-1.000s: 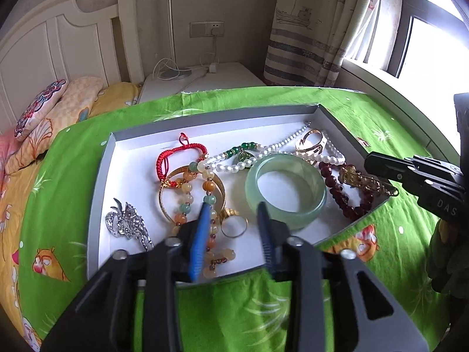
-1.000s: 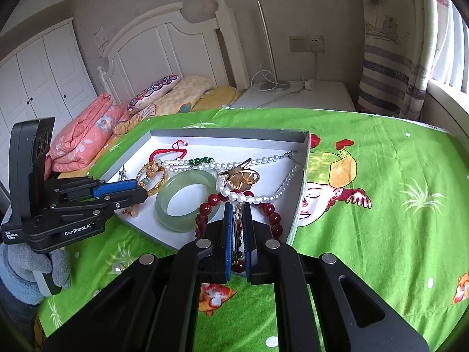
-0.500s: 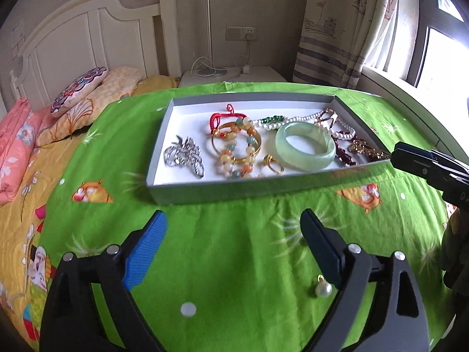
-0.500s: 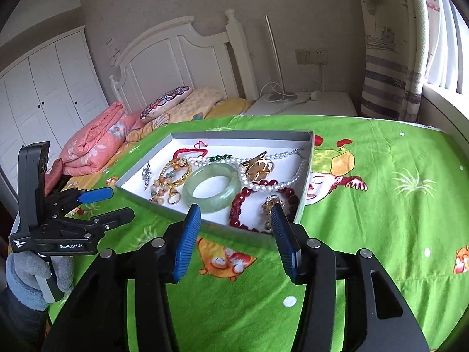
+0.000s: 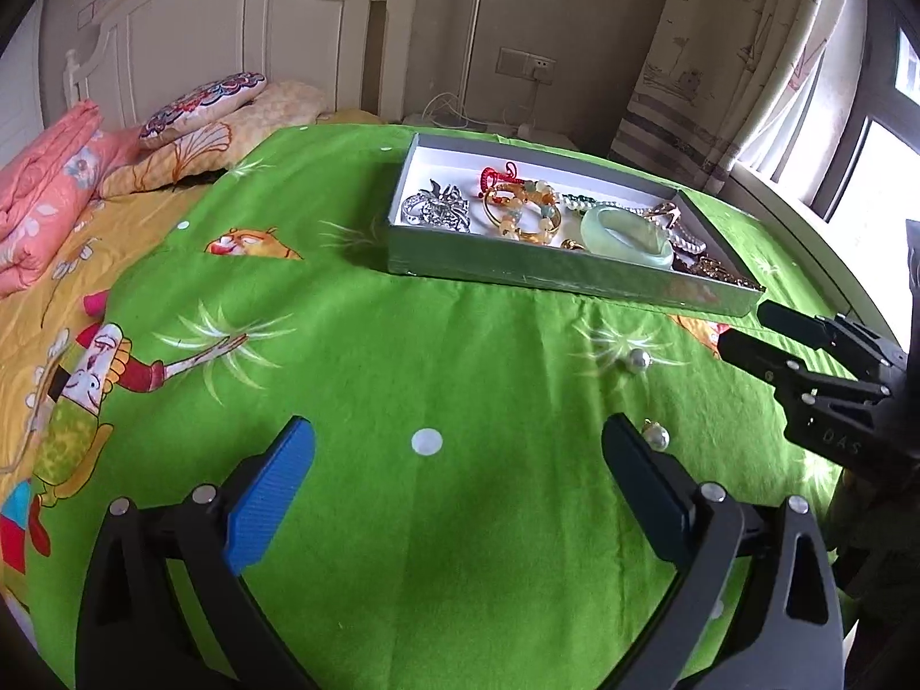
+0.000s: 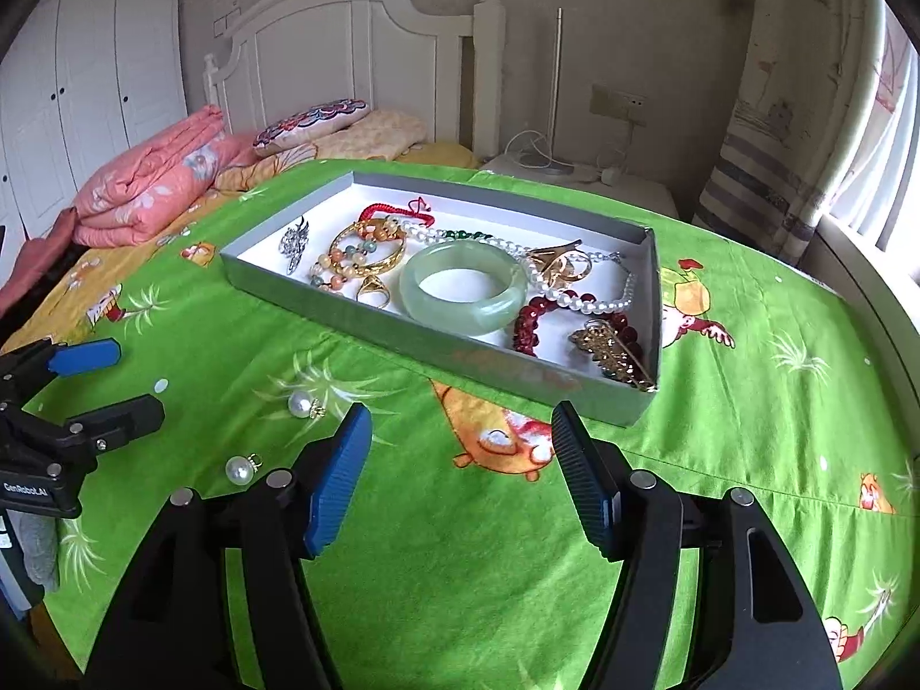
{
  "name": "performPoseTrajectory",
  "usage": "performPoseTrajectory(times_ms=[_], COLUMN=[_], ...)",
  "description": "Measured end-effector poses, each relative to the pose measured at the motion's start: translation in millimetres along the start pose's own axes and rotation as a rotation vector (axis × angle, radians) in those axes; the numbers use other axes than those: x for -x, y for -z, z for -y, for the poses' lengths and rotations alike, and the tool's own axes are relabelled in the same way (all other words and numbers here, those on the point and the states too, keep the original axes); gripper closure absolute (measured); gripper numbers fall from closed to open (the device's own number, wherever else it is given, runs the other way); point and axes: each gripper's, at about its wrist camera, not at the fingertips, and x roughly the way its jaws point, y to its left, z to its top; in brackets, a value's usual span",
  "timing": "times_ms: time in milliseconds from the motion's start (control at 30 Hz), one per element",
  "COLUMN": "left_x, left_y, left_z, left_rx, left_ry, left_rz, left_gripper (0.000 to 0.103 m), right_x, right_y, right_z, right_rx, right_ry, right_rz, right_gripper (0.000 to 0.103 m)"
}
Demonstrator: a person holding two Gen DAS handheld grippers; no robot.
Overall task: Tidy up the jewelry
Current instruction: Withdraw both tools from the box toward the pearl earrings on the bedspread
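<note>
My left hand-held gripper [image 5: 454, 477] hangs over the green bedspread [image 5: 402, 356] with its blue pads spread wide and nothing between them. My right hand-held gripper [image 6: 460, 471] is also wide apart and empty, held just short of the near wall of the grey tray [image 6: 437, 345].

The tray sits on the bed and holds most of the jewelry: a pale green jade bangle [image 6: 463, 287] near the middle, a gold bangle with coloured beads [image 6: 359, 256] to its left, a silver brooch [image 6: 294, 241] at the far left end, a red cord bracelet [image 6: 397, 210] toward the back, a pearl necklace [image 6: 575, 296] trailing across the right half, a dark red bead bracelet [image 6: 540, 322] and a gold filigree clip [image 6: 612, 353] in the near right corner. A gold ring [image 6: 374, 290] lies just beside the jade bangle.

Two loose pearl earrings are outside the tray on the bedspread: one pearl earring [image 6: 303, 403] close to my right gripper's left pad, the other pearl earring [image 6: 240, 468] nearer my left gripper.

Readable writing: "GenRoboLAI", or something close to it, on the body of my left gripper as seen from the right wrist camera, and "DAS" on the side of my right gripper as seen from the left wrist camera. The rest of each label is too small to make out.
</note>
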Motion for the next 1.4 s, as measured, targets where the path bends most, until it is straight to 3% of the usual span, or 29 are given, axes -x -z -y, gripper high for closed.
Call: performPoseTrajectory(times_ms=[133,467,800,1067,1400], left_x=[-6,2,11,16,16], left_y=[-2,-3,-2,-1,-1], left_z=[-4,-5,-12,-17,-18], left_rx=[0.028,0.037,0.081,0.11,0.114], left_ry=[-0.008,0.001,0.021,0.033,0.048], left_rz=[-0.029,0.023,0.069,0.095,0.095], left_gripper=[0.004,0.004,0.004,0.003,0.003], right_x=[0,-1,-7,-21,-42], right_y=[0,1,1,1,-15], right_z=[-11,-23,-25,-39,-53], right_rx=[0.02,0.06,0.071,0.14,0.182], right_ry=[0.009,0.008,-0.046,-0.155,-0.218], right_rz=[-0.001,-0.012,-0.041,-0.112,-0.137], right_gripper=[0.04,0.04,0.04,0.041,0.058])
